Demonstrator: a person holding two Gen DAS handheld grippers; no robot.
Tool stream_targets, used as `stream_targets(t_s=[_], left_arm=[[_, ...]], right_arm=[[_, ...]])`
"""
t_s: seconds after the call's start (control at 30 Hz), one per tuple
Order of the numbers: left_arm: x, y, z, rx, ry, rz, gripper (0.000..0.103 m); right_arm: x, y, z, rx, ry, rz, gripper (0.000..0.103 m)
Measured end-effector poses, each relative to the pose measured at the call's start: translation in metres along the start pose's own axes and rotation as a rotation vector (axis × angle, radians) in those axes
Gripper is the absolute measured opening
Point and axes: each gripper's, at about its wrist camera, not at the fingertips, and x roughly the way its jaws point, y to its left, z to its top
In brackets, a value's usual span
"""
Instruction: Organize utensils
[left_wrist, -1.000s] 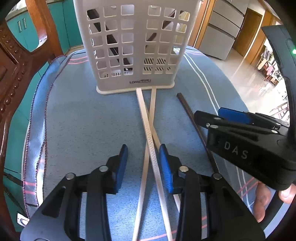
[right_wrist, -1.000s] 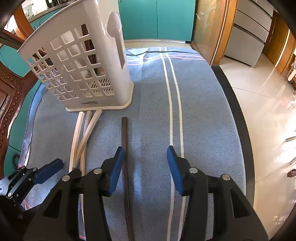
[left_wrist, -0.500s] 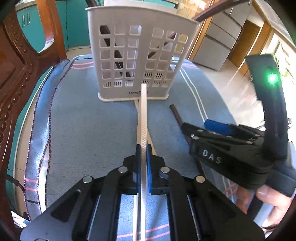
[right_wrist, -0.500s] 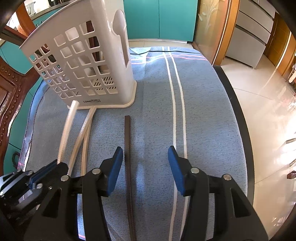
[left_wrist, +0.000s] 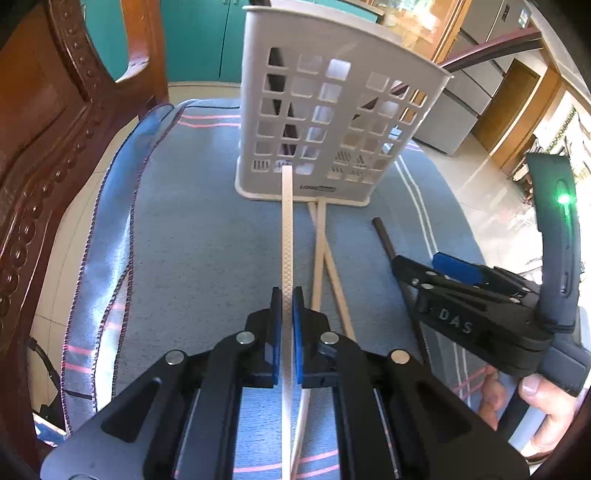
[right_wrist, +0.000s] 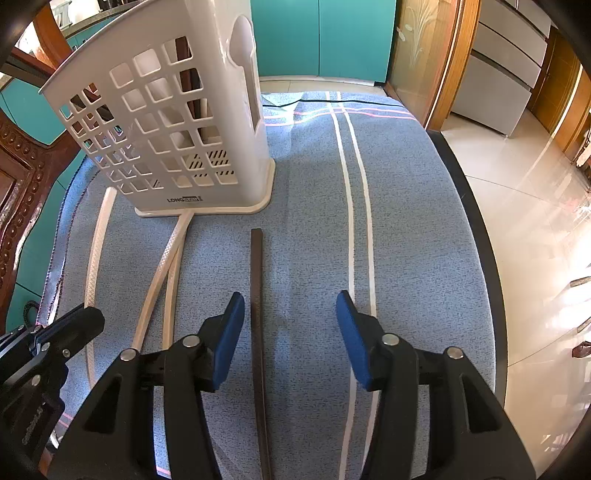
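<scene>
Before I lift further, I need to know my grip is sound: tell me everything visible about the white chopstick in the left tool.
The white chopstick is a long, slim, cream stick, apparently plastic, with a cross-hatched texture on its faces. The left tool is shut on it partway along, blue pads on either side. It points straight ahead toward the white basket. Two similar chopsticks lie crossed on the blue cloth just to its right.
</scene>
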Motion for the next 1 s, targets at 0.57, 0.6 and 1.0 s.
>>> stream_targets(t_s=[0.57, 0.6, 1.0], left_arm=[[0.013, 0.023, -0.004, -0.088, 0.045, 0.075, 0.006], [0.013, 0.025, -0.003, -0.094, 0.045, 0.074, 0.007], [0.015, 0.054, 0.002, -0.146, 0.046, 0.062, 0.015]], right_arm=[[0.003, 0.002, -0.002, -0.012, 0.007, 0.004, 0.054], [0.003, 0.001, -0.002, -0.012, 0.006, 0.003, 0.054], [-0.002, -0.005, 0.0, 0.005, -0.008, 0.016, 0.054]])
